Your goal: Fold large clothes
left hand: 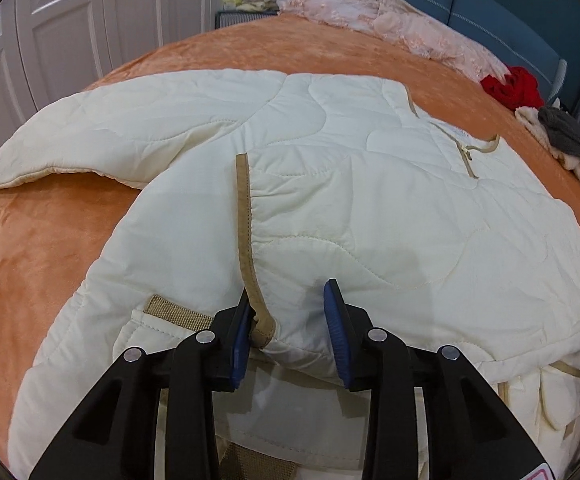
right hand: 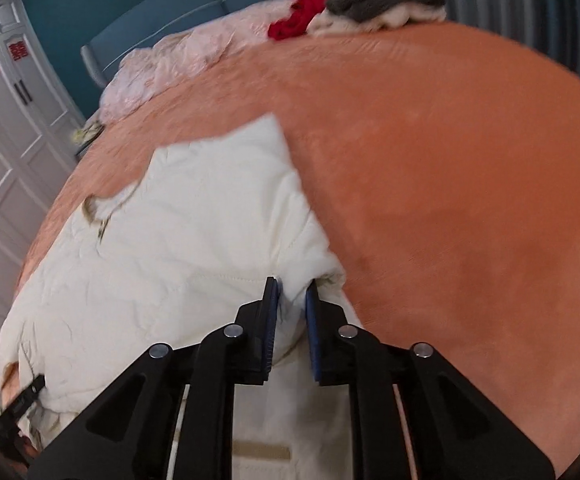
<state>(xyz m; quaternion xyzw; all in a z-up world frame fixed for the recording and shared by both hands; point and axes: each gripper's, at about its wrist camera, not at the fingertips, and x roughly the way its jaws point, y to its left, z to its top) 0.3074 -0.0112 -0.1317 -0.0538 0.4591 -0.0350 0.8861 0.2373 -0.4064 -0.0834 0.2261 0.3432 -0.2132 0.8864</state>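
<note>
A cream quilted jacket (left hand: 330, 184) with tan trim lies spread on an orange bedspread (left hand: 30, 248). One sleeve (left hand: 110, 132) stretches to the left. A part of it is folded over the body, with a tan-edged hem (left hand: 244, 208) running up the middle. My left gripper (left hand: 288, 308) is open around the near corner of that folded part. In the right wrist view, my right gripper (right hand: 292, 296) is shut on a fold of the jacket (right hand: 194, 216) at its right edge, beside the bare bedspread (right hand: 450, 184). The left gripper's tip (right hand: 30, 394) shows at the lower left.
A pink lacy garment (left hand: 394, 20) lies along the far side of the bed by a blue headboard (left hand: 490, 4). A red garment (left hand: 512, 86) and a grey and cream pile (left hand: 566, 140) lie at the far right. White wardrobe doors (left hand: 70, 20) stand on the left.
</note>
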